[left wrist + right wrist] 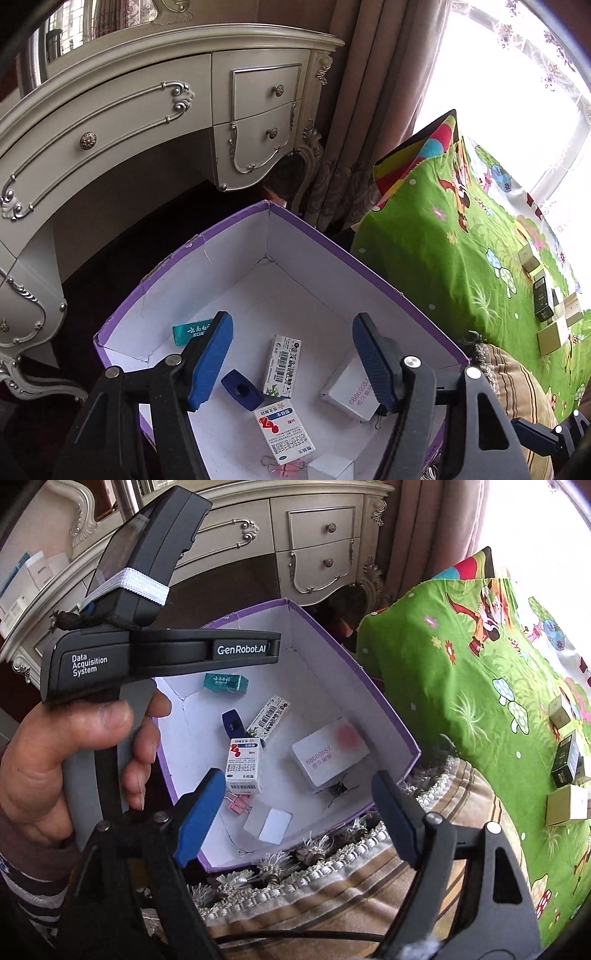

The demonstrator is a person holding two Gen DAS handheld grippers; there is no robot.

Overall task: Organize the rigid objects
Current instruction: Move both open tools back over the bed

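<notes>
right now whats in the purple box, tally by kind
cartons in the purple box: 5 (teal, barcode, red-heart, large white, small white)
blue sharpener: 1
pink clips: 1 cluster
black clip: 1
total: 8

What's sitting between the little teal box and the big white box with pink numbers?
The barcode box lies between the teal box and the white box, on the purple bin's floor. The right wrist view shows it best.

Box top: the purple-rimmed box [317, 236] is open above.
Box floor: medicine cartons [282, 365] crowd it; the far corner seems bare.
</notes>
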